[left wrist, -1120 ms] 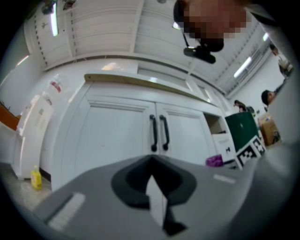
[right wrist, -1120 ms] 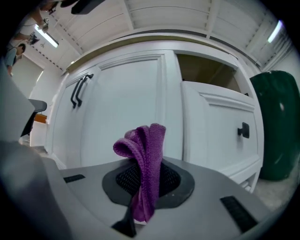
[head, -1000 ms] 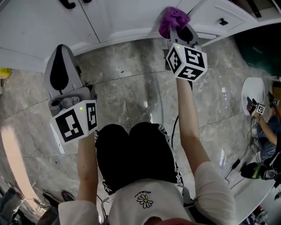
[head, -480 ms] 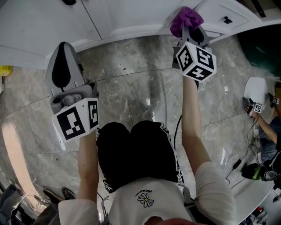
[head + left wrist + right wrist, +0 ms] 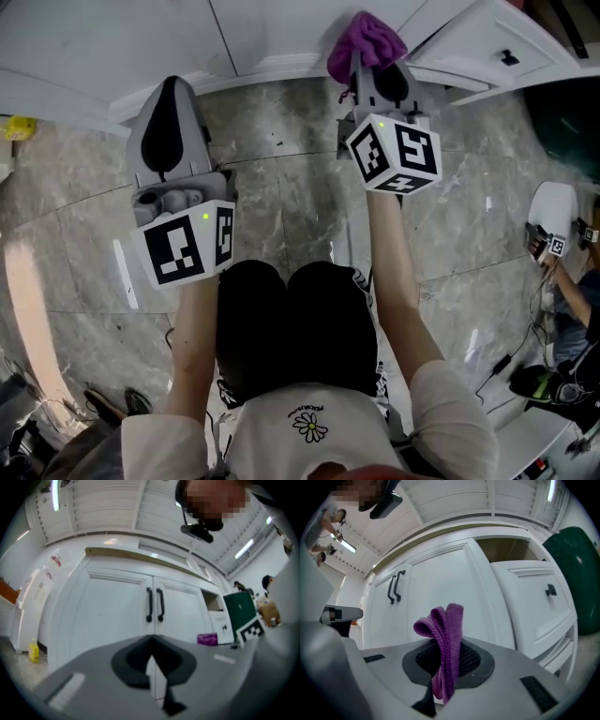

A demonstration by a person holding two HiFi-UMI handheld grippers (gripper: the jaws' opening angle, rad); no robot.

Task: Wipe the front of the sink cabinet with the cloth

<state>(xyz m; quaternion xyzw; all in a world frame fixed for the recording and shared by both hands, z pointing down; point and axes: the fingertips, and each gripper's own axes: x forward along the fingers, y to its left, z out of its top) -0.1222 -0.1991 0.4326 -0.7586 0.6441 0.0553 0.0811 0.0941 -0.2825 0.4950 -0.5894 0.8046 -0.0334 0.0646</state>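
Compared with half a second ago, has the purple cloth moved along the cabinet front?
Yes. The purple cloth in the right gripper has shifted left, away from the black drawer handle.

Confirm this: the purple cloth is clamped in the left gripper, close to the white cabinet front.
No: the purple cloth is clamped in the right gripper, close to the white cabinet front. The right gripper view shows it.
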